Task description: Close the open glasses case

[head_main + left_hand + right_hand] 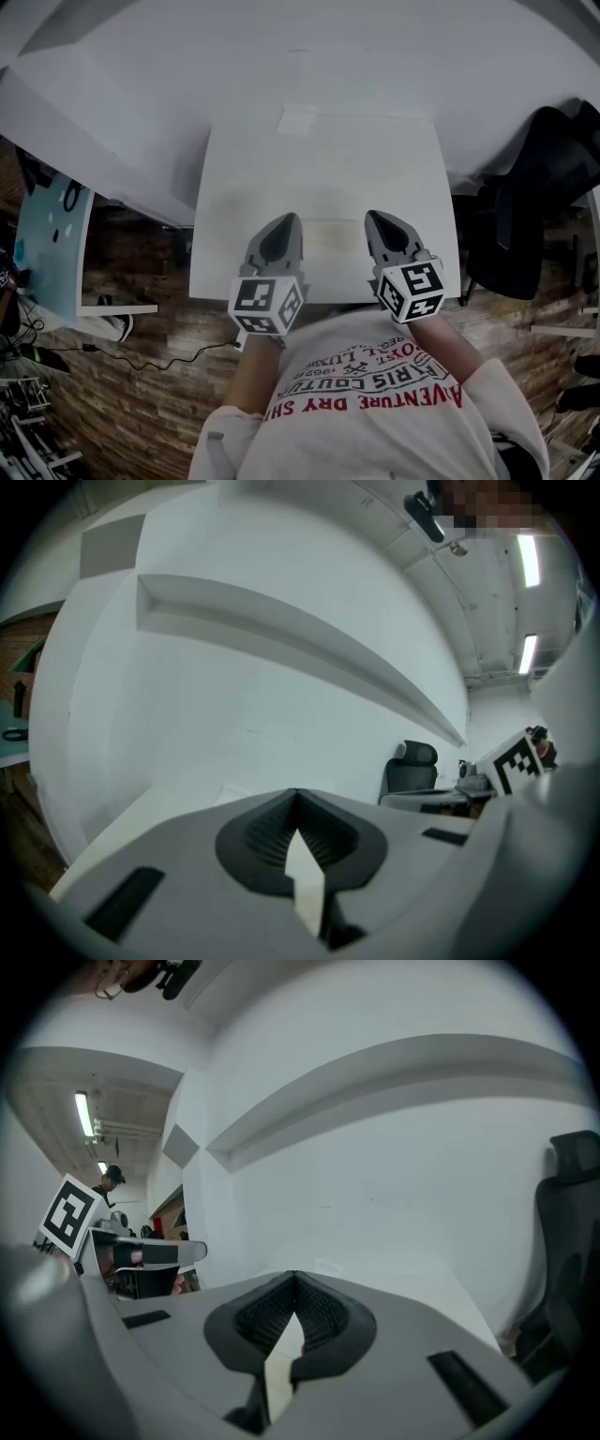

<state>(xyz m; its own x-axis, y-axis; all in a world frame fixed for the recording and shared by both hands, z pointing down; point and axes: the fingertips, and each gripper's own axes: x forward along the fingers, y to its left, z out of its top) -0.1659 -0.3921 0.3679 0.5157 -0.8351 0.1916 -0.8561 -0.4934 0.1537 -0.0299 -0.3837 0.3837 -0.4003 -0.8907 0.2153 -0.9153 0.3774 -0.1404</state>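
Note:
In the head view both grippers hover over the near part of a small white table [234, 178]. My left gripper [287, 221] is shut with nothing in it, its jaws meeting at the tip [297, 795]. My right gripper [376, 217] is likewise shut and empty [295, 1277]. Between the two tips lies a faint, pale yellowish rectangle [330, 234] on the tabletop, too washed out to identify. I cannot make out a glasses case in any view. Both gripper views look over the table at a white wall.
A pale flat sheet [307, 120] lies at the table's far edge. A black office chair [525, 206] stands right of the table, also seen at the right edge [572, 1241]. A light blue board [47, 244] stands at the left. Wooden floor surrounds the table.

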